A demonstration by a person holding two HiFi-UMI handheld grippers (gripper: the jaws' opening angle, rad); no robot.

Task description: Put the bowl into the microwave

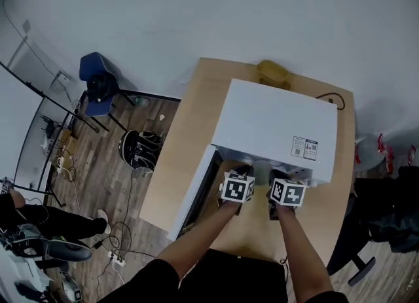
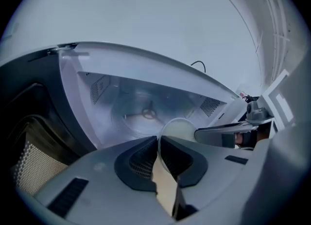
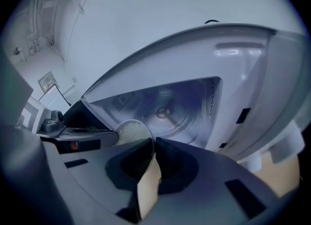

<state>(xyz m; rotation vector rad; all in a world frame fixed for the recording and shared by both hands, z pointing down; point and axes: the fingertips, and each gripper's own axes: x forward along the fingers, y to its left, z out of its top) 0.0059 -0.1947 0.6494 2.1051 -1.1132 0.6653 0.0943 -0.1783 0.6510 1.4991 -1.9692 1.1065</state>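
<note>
The white microwave [image 1: 275,122] stands on a wooden table [image 1: 190,138], its door [image 1: 193,194] swung open to the left. Both grippers sit side by side at its opening. My left gripper [image 2: 158,139] is shut on the left rim of a pale bowl [image 2: 177,129]. On the opposite rim of the bowl [image 3: 131,131], my right gripper [image 3: 154,142] is shut too. The bowl hangs between them just in front of the cavity, with the glass turntable [image 2: 146,114] beyond it. In the head view the marker cubes [image 1: 237,187] hide most of the bowl.
A brown object [image 1: 273,71] and a black cable [image 1: 330,99] lie behind the microwave. A blue chair [image 1: 98,86] and floor cables are to the left. A person's legs [image 1: 59,223] are at the lower left, and a dark chair [image 1: 386,216] is to the right.
</note>
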